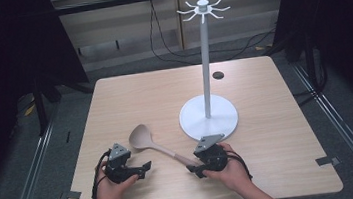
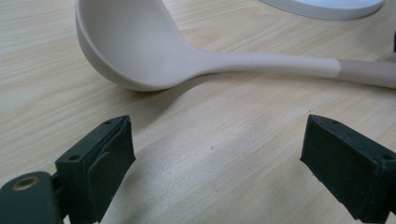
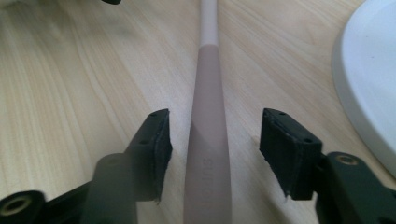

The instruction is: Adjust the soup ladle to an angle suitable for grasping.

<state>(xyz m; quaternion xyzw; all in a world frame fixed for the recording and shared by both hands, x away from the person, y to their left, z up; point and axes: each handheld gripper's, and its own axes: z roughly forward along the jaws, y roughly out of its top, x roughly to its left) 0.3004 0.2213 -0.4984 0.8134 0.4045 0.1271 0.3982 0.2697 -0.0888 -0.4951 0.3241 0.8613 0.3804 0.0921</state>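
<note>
Ladle handle lies between the right gripper's parted jaws, untouched.

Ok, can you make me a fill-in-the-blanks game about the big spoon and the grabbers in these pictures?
1. The ladle lies flat on the wooden ____.
2. The ladle's handle runs between the open jaws of the ____ gripper.
3. The left gripper has its jaws ____, with nothing between them.
4. The tall stand with hooks on top is coloured ____.

Missing words: table; right; open; white
</note>
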